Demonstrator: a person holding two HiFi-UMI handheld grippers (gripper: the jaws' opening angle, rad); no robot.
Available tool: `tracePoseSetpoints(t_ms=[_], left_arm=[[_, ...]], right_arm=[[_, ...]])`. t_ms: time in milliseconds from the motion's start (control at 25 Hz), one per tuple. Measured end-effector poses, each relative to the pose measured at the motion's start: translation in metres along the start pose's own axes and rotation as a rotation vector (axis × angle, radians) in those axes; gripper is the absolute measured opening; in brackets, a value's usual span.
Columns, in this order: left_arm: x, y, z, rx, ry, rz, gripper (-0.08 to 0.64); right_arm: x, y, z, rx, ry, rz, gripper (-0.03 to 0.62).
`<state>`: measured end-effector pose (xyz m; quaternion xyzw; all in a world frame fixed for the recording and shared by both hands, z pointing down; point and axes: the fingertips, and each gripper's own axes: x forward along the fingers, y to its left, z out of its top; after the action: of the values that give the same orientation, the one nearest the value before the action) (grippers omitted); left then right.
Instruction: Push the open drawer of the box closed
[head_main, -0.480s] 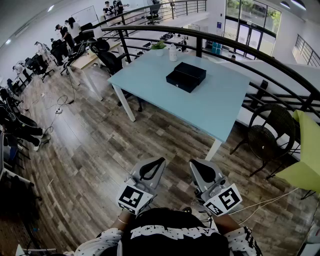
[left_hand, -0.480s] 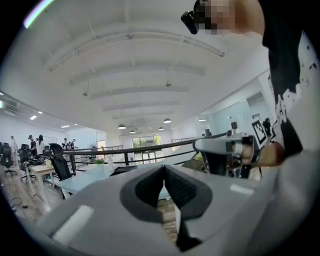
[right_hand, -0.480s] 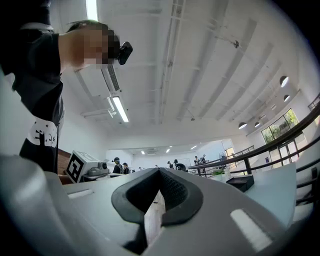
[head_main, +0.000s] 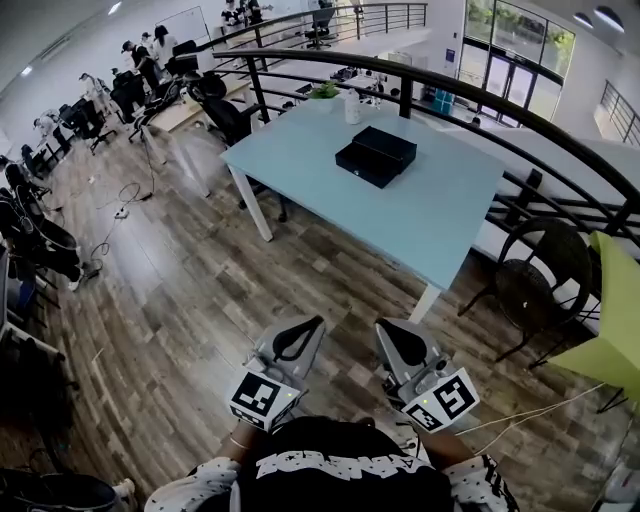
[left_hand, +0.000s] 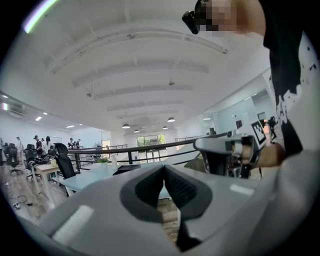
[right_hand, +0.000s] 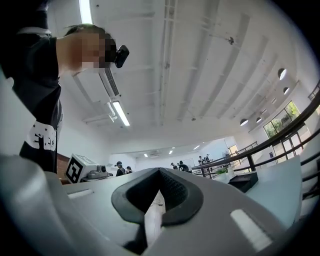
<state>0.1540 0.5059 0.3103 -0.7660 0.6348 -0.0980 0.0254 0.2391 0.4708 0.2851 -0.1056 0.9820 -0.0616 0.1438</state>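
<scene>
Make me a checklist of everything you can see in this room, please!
Surface: light blue table, mostly bare.
Job's things: black box on the table; its drawer looks pulled out toward the near-left side.
Clutter: white bottle and small plant at the table's far edge.
Grippers: left gripper and right gripper both have their jaws together with nothing between them; they are held low over the floor, far from the box.
Cables: cables on the floor at left; pale cord on the floor at right.
Surroundings: wood floor, black railing, dark chair, people at desks far left.
</scene>
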Motion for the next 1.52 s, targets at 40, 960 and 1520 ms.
tracePoseSetpoints(t_ms=[40,960,1520], left_arm=[[0.002,-0.002,-0.001,0.001,0.003,0.002,0.000],[0.063,-0.063,-0.010,-0.036,0.011,-0.153,0.000],[0.130,-0.016,-0.017,-0.070,-0.003,-0.229,0.000]], right_arm=[[-0.003,-0.001,0.000,0.005,-0.003,0.005,0.004],[-0.074,-0.052,-0.002,0.005,-0.006,-0.153,0.005],[-0.029,-0.108,-0.006,-0.034,0.035,-0.216,0.005]])
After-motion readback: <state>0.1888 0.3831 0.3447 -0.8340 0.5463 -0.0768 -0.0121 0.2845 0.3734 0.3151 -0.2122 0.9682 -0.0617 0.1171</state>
